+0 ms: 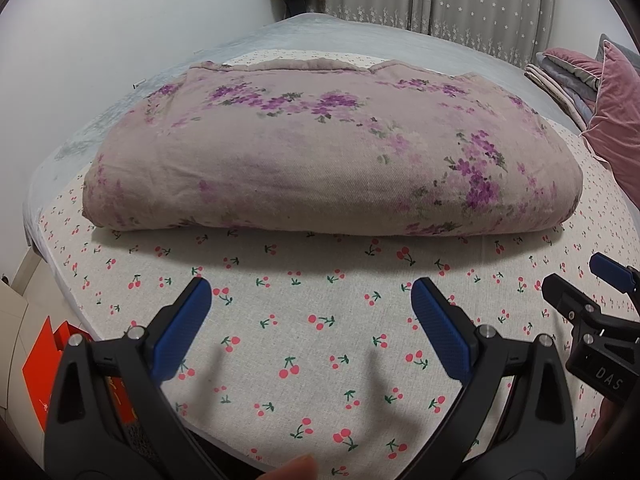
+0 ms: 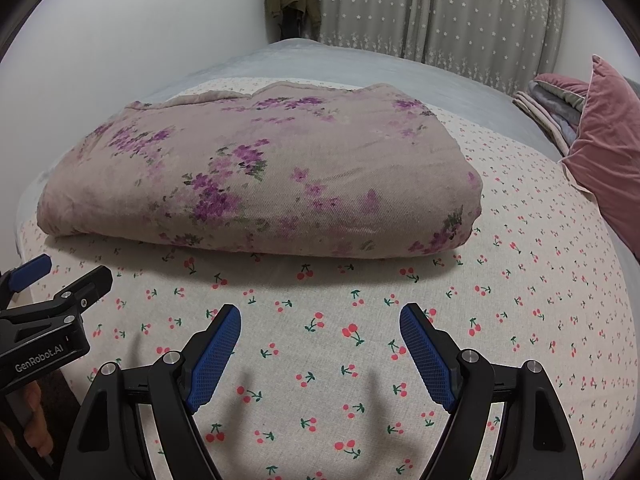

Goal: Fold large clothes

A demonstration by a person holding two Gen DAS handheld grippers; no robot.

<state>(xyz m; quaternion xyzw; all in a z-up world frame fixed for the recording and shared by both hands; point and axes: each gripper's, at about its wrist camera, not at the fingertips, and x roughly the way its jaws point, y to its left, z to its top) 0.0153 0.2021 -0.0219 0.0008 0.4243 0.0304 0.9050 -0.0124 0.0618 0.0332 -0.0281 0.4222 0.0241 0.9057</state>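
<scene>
One folded quilt [image 1: 328, 152], two claws [image 1: 310, 296], one pillow [image 2: 608, 140]

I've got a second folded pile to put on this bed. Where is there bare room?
Free: the cherry-print sheet between the folded floral quilt and both open grippers, left gripper, right gripper, plus the strip between quilt and pink pillow. Crowded: the far right, with the pillow and stacked bedding.

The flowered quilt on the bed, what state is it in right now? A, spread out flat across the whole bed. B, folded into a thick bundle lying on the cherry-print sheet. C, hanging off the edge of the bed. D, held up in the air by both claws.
B: the flowered quilt lies as a thick folded bundle on the cherry-print sheet, with the left claw and right claw both open and clear of it.
</scene>
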